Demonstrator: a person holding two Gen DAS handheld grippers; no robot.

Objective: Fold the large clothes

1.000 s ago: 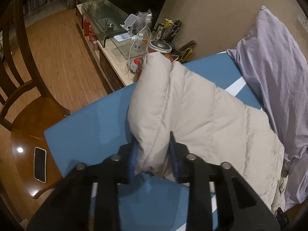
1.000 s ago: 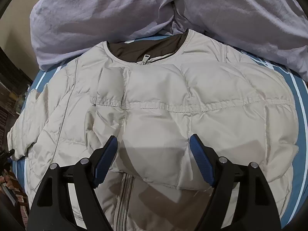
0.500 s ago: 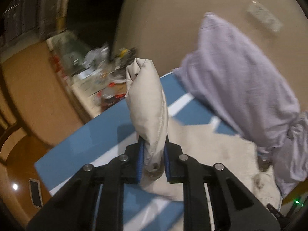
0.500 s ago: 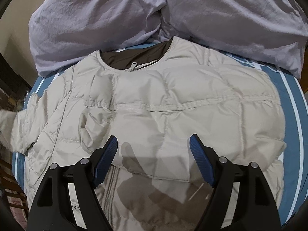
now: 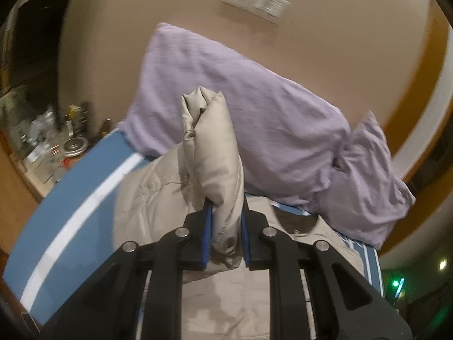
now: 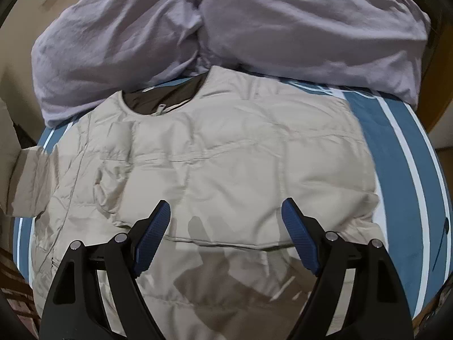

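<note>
The left gripper (image 5: 225, 235) was clamped on the sleeve (image 5: 211, 153) of the beige puffer jacket (image 6: 226, 175), its jaws having just closed tighter, lifting it clear of the blue striped bed (image 6: 402, 153). The right gripper (image 6: 226, 235) hung wide and empty over the jacket's body, pointing steeply down. The step looked like folding the sleeve inward; next it should be carried toward three o'clock across the chest and laid flat. Lavender pillows (image 6: 254, 28) lay at twelve o'clock.

Home bedrm: bed (image 6: 396, 130) w/ lilac pillows (image 6: 283, 22).
</note>
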